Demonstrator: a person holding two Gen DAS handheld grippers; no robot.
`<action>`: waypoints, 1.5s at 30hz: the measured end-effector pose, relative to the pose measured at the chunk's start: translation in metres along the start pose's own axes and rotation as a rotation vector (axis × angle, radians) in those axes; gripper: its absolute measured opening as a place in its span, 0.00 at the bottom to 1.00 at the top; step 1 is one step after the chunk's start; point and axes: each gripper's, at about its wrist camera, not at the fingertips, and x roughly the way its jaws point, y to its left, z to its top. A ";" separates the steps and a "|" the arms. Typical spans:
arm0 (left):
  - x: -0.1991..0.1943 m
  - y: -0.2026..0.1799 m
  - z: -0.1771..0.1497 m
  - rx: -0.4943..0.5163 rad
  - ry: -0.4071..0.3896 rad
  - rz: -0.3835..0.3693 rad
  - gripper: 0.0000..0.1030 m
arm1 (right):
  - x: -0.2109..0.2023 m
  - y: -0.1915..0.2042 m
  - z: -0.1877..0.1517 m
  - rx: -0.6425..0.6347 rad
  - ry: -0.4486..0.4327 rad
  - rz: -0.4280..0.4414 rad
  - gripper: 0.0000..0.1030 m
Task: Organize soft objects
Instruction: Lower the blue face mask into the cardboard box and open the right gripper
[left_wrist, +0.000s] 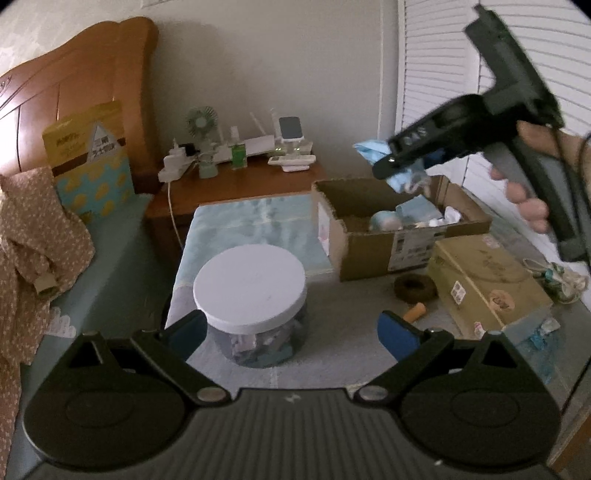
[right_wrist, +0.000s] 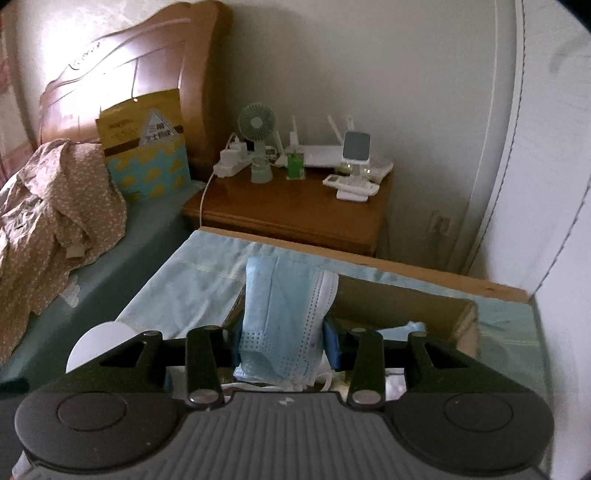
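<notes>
In the right wrist view my right gripper (right_wrist: 284, 343) is shut on a bunch of light blue face masks (right_wrist: 280, 314), which hang folded between its pads. The left wrist view shows that right gripper (left_wrist: 388, 162), held by a hand, carrying the masks (left_wrist: 404, 181) in the air above an open cardboard box (left_wrist: 402, 236) with soft items inside. My left gripper (left_wrist: 291, 332) is open low over the table. A clear jar with a white lid (left_wrist: 251, 288) stands just ahead between its blue pads, ungripped. The lid's edge (right_wrist: 96, 343) shows at lower left.
A blue cloth (left_wrist: 251, 221) covers the table. A flat tan box (left_wrist: 487, 280), a brown ring (left_wrist: 413, 288) and an orange piece (left_wrist: 415, 312) lie right of the jar. A wooden nightstand (right_wrist: 295, 210) with fan and router stands behind. A floral garment (left_wrist: 33, 236) lies on the bed.
</notes>
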 end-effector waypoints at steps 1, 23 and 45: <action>0.002 0.001 -0.001 -0.003 0.005 0.003 0.96 | 0.007 0.000 0.002 0.013 0.006 0.003 0.45; 0.009 0.010 -0.005 -0.038 0.039 0.025 0.96 | 0.045 -0.005 0.012 0.097 0.009 0.012 0.98; -0.009 0.001 -0.006 -0.028 0.000 -0.022 0.99 | -0.004 0.009 -0.006 0.013 -0.009 -0.017 1.00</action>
